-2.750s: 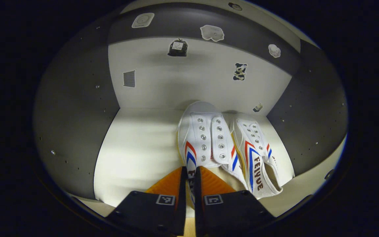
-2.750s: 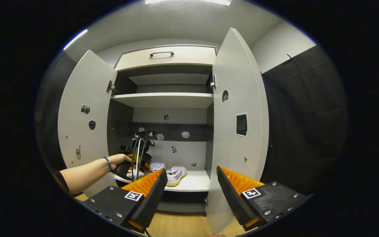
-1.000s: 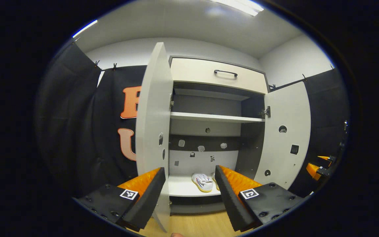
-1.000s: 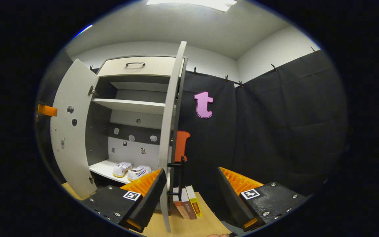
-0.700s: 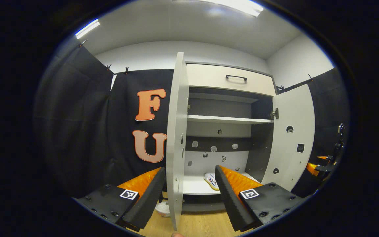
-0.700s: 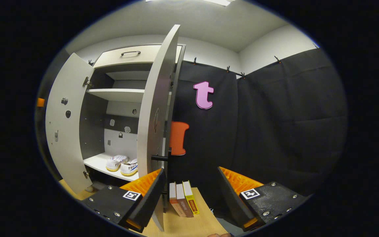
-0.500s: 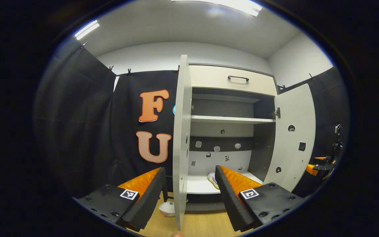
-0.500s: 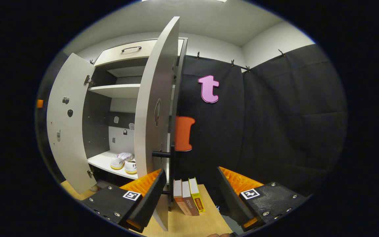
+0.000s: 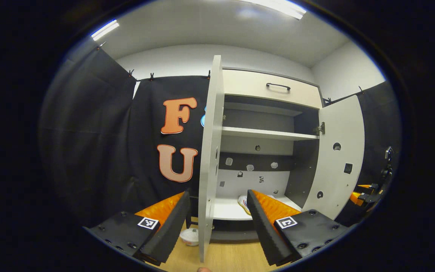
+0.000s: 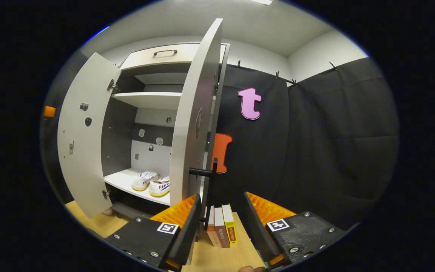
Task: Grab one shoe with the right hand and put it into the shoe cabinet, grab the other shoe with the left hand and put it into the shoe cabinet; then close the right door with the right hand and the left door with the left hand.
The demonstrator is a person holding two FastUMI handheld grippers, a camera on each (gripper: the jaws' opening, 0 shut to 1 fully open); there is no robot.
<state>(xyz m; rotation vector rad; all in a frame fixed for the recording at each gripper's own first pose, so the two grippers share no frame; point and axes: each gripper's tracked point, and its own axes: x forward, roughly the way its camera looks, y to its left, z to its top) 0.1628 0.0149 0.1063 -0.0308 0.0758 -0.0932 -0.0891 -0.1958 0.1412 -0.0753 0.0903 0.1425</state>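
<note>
Two white shoes [image 10: 151, 183] with red and blue stripes lie side by side on the cabinet's bottom shelf [image 10: 127, 181]; one shoe [image 9: 243, 202] peeks out beside my left finger. The left door [image 9: 210, 158] stands edge-on between the spread fingers of my left gripper [image 9: 215, 223], which is open and holds nothing. In the right gripper view the right door [image 10: 193, 128] is also nearly edge-on, its black handle [image 10: 204, 172] just above my right gripper [image 10: 220, 226], open and empty. Both doors stand wide open.
Three books [image 10: 222, 226] stand on the wooden floor behind the right door. A small white object [image 9: 190, 236] lies on the floor behind the left door. A drawer [image 9: 266, 88] tops the cabinet, above an upper shelf [image 10: 145, 100]. The other gripper [image 9: 364, 189] shows far right.
The left gripper let go of the shoe and backed out of the cabinet. Both grippers swung outward to face their doors' edges. The right gripper's fingers have narrowed slightly.
</note>
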